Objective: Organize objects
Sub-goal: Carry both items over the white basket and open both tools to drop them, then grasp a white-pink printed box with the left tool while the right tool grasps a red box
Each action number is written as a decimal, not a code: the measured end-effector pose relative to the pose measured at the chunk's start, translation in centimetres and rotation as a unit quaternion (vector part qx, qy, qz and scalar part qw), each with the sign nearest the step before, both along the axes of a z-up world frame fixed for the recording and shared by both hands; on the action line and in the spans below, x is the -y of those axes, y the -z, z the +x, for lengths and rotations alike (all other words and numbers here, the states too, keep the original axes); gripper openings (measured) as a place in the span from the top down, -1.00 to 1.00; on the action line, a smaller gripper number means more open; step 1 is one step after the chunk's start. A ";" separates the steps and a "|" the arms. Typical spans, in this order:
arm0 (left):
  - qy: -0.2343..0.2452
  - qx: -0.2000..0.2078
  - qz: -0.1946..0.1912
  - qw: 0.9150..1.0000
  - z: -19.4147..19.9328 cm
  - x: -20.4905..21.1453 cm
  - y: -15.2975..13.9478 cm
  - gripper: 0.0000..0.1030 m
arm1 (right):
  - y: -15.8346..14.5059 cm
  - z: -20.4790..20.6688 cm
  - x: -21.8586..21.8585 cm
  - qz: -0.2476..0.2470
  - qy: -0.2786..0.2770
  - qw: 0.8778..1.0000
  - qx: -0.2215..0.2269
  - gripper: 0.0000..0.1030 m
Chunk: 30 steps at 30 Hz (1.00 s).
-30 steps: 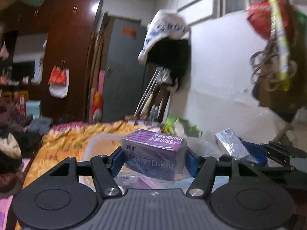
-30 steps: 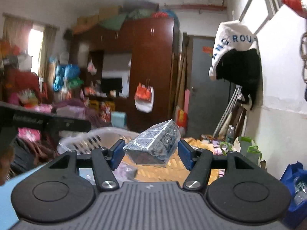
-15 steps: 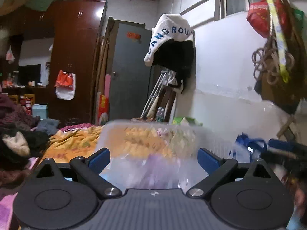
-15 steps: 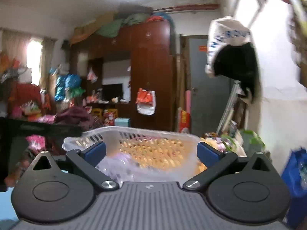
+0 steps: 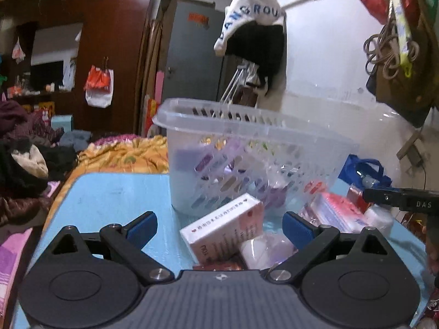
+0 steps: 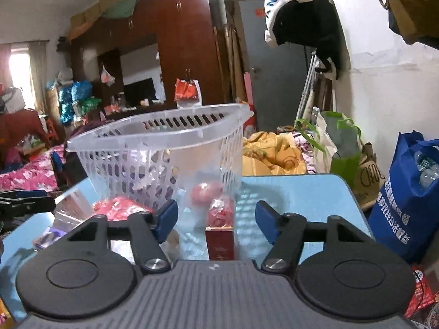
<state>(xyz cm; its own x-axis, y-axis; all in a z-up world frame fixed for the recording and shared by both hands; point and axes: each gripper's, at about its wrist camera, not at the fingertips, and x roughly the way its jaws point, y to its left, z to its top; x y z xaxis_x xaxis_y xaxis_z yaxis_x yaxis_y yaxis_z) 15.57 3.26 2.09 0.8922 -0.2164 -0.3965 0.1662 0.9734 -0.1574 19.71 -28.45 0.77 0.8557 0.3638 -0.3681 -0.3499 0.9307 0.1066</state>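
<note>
A clear slotted plastic basket (image 5: 247,148) stands on the light blue table (image 5: 109,192); purple boxes show through its wall. It also shows in the right wrist view (image 6: 164,142). My left gripper (image 5: 219,227) is open and empty, low over the table, with a white and pink box (image 5: 222,230) lying between its fingers. My right gripper (image 6: 216,216) is open and empty; a dark red box (image 6: 221,240) with a red wrapped packet (image 6: 222,211) lies between its fingers, in front of the basket.
A red and white pack (image 5: 337,213) and a clear bag (image 5: 266,249) lie on the table right of the left gripper. A red packet (image 6: 120,208) lies left of the right gripper. A blue shopping bag (image 6: 406,197) stands off the table's right edge. A bed (image 5: 120,150) lies behind.
Both grippers have opened: the left let go of the purple box, the right of the silvery packet, over the basket. Both have since dropped low to the table in front of the basket.
</note>
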 end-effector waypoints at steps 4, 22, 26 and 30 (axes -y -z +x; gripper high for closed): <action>0.001 -0.019 -0.009 1.000 1.1 0.0 0.6 -0.92 | 0.8 0.4 -0.5 -0.015 0.008 1.000 -0.009 -0.23; -0.008 -0.046 -0.026 0.999 2.2 0.1 1.6 -0.92 | 0.9 1.5 0.1 0.024 0.018 0.999 -0.026 0.23; -0.011 -0.049 -0.024 0.998 2.6 0.3 1.6 -0.89 | 1.3 2.4 -0.2 0.006 0.008 0.999 -0.050 0.24; -0.010 -0.049 -0.029 0.998 2.6 0.3 1.7 -0.44 | 1.4 1.8 0.1 0.005 0.018 0.999 -0.036 0.46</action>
